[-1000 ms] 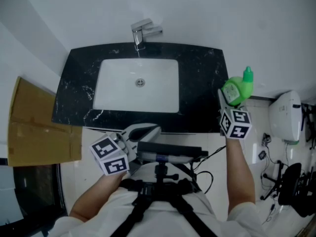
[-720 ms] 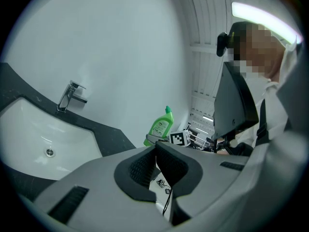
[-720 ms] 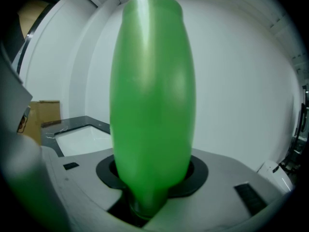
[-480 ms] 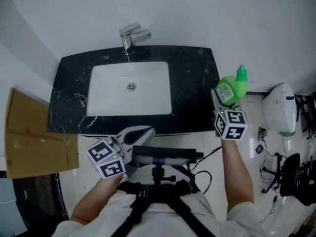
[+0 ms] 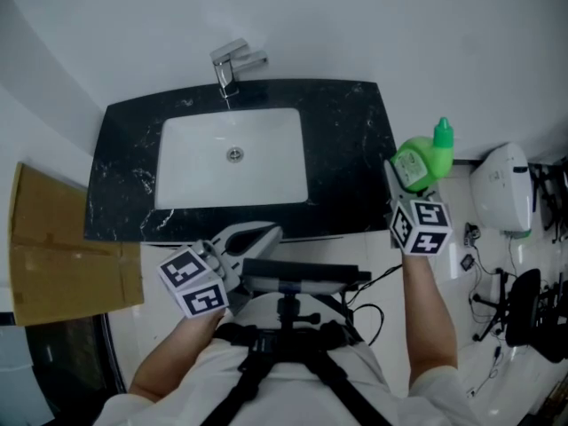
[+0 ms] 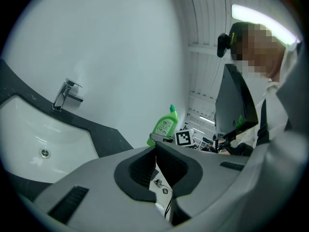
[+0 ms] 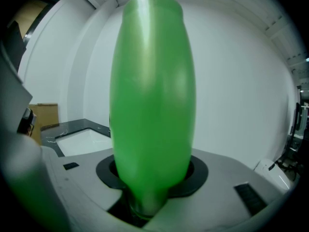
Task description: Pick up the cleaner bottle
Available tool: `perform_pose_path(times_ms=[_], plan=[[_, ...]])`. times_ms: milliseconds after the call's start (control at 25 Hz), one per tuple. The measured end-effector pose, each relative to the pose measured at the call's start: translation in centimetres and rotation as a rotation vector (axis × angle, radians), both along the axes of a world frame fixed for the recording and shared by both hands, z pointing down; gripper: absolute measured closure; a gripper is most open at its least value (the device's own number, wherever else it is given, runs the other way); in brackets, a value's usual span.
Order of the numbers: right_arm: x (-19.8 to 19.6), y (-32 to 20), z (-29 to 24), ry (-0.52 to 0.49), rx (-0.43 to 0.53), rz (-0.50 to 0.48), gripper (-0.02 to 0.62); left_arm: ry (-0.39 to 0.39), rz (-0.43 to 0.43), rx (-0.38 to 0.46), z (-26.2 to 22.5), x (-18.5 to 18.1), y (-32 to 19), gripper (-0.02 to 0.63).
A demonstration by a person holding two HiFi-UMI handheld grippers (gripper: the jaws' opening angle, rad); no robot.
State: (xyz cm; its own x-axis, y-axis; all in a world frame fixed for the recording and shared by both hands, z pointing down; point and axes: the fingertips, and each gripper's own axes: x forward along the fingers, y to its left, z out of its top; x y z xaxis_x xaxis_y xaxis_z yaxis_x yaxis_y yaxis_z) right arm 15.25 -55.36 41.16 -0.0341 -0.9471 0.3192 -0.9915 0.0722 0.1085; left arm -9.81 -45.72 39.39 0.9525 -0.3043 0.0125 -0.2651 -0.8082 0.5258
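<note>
- Cleaner bottle, a green plastic one with a green cap and a pale label (image 5: 417, 161), sits in the right gripper (image 5: 406, 190) at the right edge of the black marbled bench (image 5: 355, 140).
- It looks lifted clear of the bench top, cap uppermost and leaning slightly, so the pick-up seems essentially done.
- The right gripper is clamped on the bottle's lower body. In the right gripper view the green body (image 7: 152, 105) fills the space between the jaws and rises straight out of them.
- A low hold like this puts the weight above the jaws, so the neck could tip if the grip slackens. Keeping it near upright probably guards against that and against leaks.
- The left gripper (image 5: 266, 233) hangs by the front edge of the bench, close to the person's body, with its jaws together and nothing between them. It appears parked out of the way, since one gripper is enough for this bottle.
- The white rectangular basin (image 5: 191, 171) and the chrome tap (image 5: 232, 64) at the back edge lie well apart from the bottle.
- A flat brown cardboard box (image 5: 53, 247) lies off the bench's left edge and plays no part here.
</note>
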Motion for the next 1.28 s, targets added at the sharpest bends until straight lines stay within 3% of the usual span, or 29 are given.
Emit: perform_pose_path(times_ms=[1280], plan=[[-1.8,3.8,-2.4,-0.004,0.002,-0.022,0.416,-0.002,-0.012,0.005,-0.2,-0.1,-0.5,0.611]])
